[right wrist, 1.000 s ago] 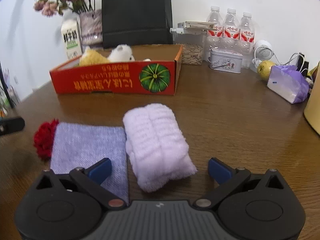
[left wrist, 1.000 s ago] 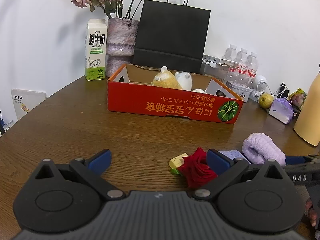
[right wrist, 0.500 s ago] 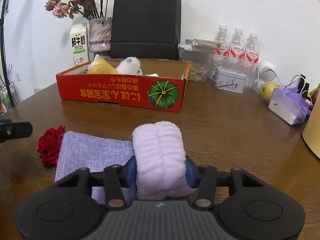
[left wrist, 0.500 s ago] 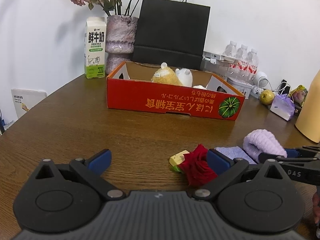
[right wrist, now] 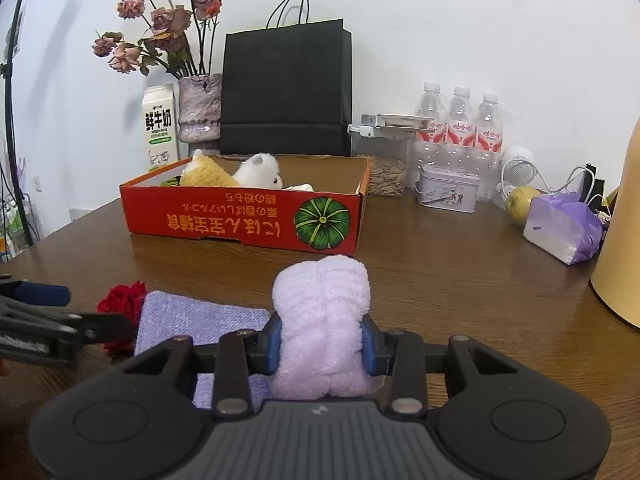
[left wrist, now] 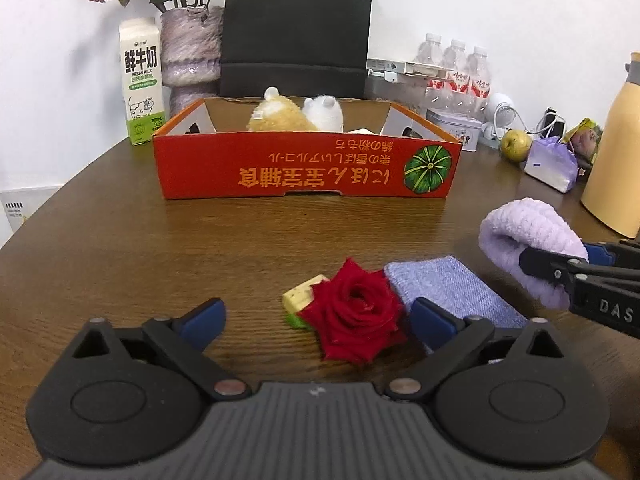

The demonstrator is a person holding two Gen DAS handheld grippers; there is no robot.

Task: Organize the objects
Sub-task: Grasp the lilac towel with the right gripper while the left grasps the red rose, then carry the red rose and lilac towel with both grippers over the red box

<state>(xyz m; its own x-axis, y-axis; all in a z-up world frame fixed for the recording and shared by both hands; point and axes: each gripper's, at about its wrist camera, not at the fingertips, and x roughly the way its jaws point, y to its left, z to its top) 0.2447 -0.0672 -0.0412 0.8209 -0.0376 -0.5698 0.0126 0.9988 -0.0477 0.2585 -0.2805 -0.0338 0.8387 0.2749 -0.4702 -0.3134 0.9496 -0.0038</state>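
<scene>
My right gripper (right wrist: 321, 344) is shut on the rolled lilac towel (right wrist: 322, 312), and its jaws are still squeezing in. The roll sticks out forward past the fingers. In the left wrist view that towel (left wrist: 528, 232) and the right gripper (left wrist: 560, 264) are at the right. My left gripper (left wrist: 318, 316) is open and its jaws are closing. The red rose (left wrist: 356, 316) lies between them, nearer the right finger and not pressed. A flat purple cloth (left wrist: 444, 288) and a small yellow-green block (left wrist: 300, 296) lie beside the rose. The red cardboard box (left wrist: 304, 172) holds two plush toys.
Behind the box stand a milk carton (left wrist: 142, 80), a vase of dried flowers (left wrist: 192, 48) and a black paper bag (left wrist: 296, 28). At the back right are water bottles (right wrist: 460, 120), a tin (right wrist: 448, 192), a pear (right wrist: 524, 204), a purple pack (right wrist: 564, 228) and a yellow flask (left wrist: 616, 152).
The right gripper closed from wide open onto the lilac towel and raised it a little. The left gripper moved forward around the rose and its jaws began narrowing.
</scene>
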